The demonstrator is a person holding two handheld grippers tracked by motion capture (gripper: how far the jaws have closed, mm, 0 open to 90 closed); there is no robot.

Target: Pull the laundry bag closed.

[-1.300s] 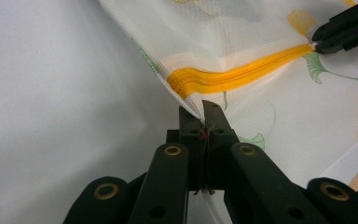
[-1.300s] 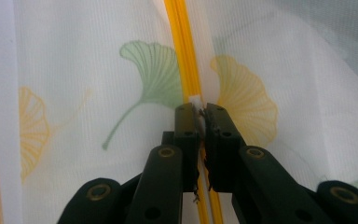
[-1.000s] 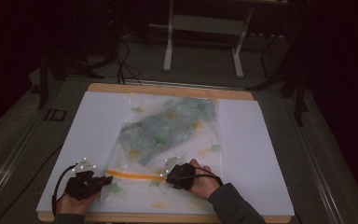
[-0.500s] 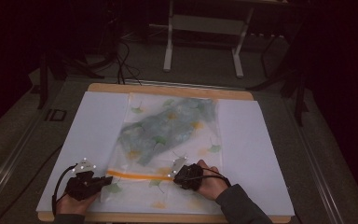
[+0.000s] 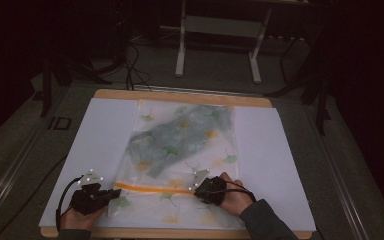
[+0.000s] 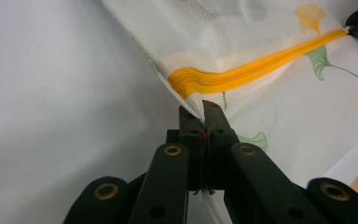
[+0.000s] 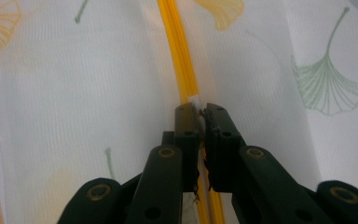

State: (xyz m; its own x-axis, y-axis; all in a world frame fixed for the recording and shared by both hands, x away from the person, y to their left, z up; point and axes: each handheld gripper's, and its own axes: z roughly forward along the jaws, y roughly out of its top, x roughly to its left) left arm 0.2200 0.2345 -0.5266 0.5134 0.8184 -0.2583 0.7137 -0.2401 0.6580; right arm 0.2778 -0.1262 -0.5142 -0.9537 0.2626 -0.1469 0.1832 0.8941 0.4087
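While right claw (image 5: 206,187) slides rightward from a second ago, low in frame, jaws pinched on white zipper pull (image 7: 194,101), orange zipper (image 5: 152,188) closes further; job mostly done, I judge. Left claw (image 5: 111,194) clamps bag corner, lower left. Beyond: white mesh laundry bag (image 5: 180,150), ginkgo-leaf print, bluish garment inside, on white sheet (image 5: 100,130).

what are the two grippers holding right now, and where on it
Left gripper pinches the mesh bag at its corner by the zipper's end; right gripper grips the zipper pull on the orange zipper.
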